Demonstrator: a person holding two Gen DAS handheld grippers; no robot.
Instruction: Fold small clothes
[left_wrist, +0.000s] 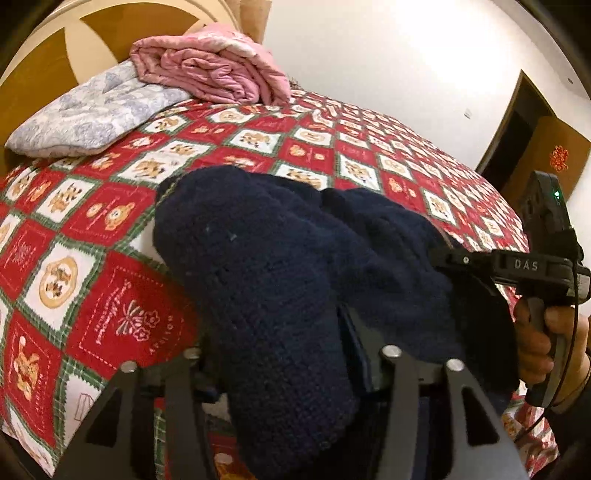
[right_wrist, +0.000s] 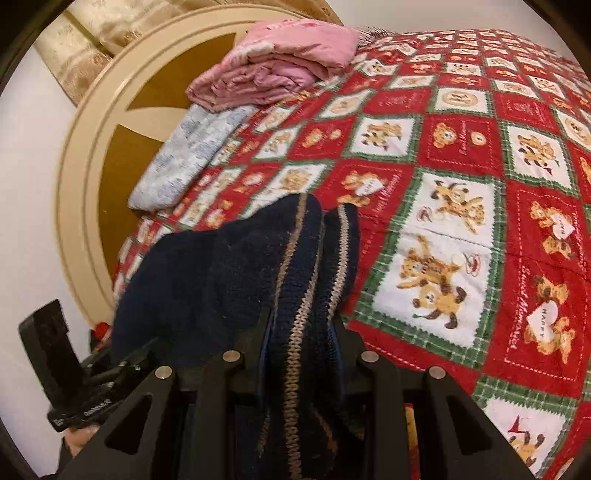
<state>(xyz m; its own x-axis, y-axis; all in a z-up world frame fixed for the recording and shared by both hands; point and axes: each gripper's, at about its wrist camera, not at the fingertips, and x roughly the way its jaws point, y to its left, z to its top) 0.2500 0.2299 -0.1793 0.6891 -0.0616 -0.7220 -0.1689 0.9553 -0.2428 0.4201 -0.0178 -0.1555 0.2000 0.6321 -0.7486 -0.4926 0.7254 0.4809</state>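
A dark navy knit garment is bunched up above the red patchwork quilt on the bed. It drapes over my left gripper, whose jaws stand wide with a thick fold lying loosely between them. The left finger is hidden under the knit. My right gripper is shut on the garment's tan-striped hem, which hangs bundled between its fingers. In the left wrist view the right gripper reaches into the cloth from the right, with a person's hand on its handle.
A folded pink blanket and a pale blue-patterned pillow lie at the head of the bed by the round headboard. The quilt stretches flat to the right. A dark doorway shows beyond the bed.
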